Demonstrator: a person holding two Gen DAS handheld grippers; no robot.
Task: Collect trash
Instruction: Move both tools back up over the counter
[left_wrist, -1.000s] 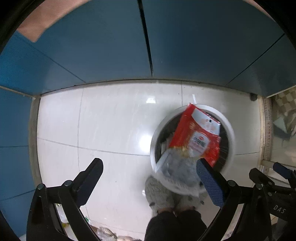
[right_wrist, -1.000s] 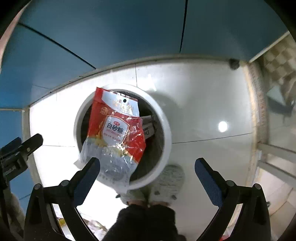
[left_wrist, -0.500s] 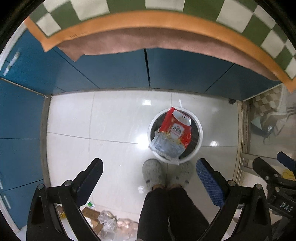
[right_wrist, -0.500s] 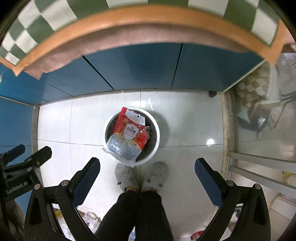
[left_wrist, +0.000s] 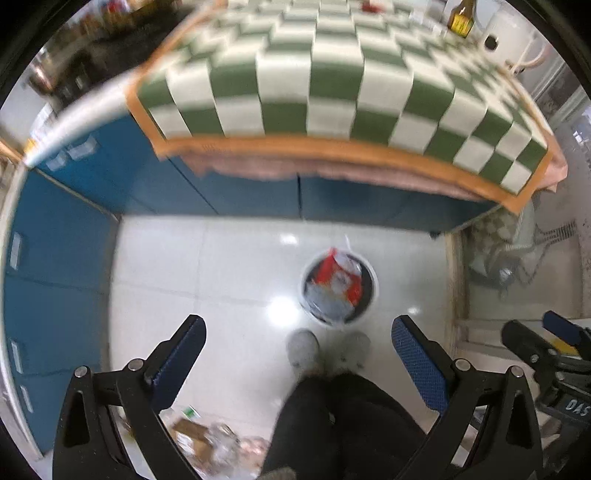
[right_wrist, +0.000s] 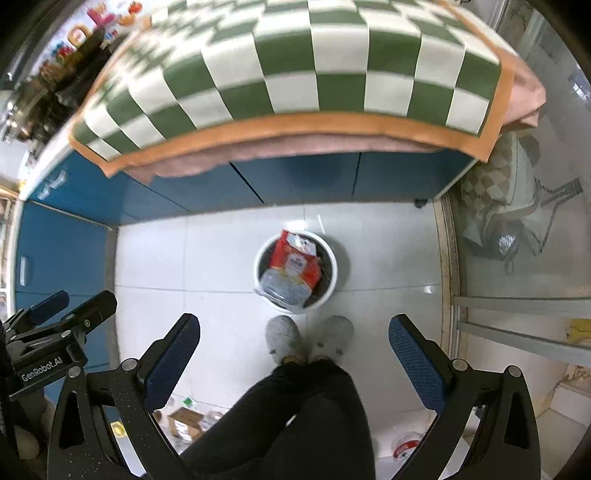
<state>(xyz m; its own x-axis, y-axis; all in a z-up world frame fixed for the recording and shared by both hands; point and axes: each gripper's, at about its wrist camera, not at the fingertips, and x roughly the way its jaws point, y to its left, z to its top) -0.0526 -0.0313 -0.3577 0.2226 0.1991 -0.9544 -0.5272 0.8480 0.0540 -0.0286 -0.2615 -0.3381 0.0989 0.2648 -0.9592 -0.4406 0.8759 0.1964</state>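
Red sugar bag (right_wrist: 294, 266) lay in the white bin (right_wrist: 331, 258); both grippers' fingers (right_wrist: 173, 356) stood apart, empty; floor litter (right_wrist: 184, 424) remained.

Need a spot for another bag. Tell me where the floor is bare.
Bare tile lies left of the white bin, up to the blue cabinets. Right of the bin is bare too. Crowded: scraps near the slippers; the bin is full with the red bag.

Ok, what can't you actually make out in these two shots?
- Trash bin contents: right wrist view, red bag covers them.
- Floor litter: left wrist view, motion-blurred, partly behind the left gripper.
- Bag label: too small.
- Small floor item: right wrist view, partly behind the right gripper.
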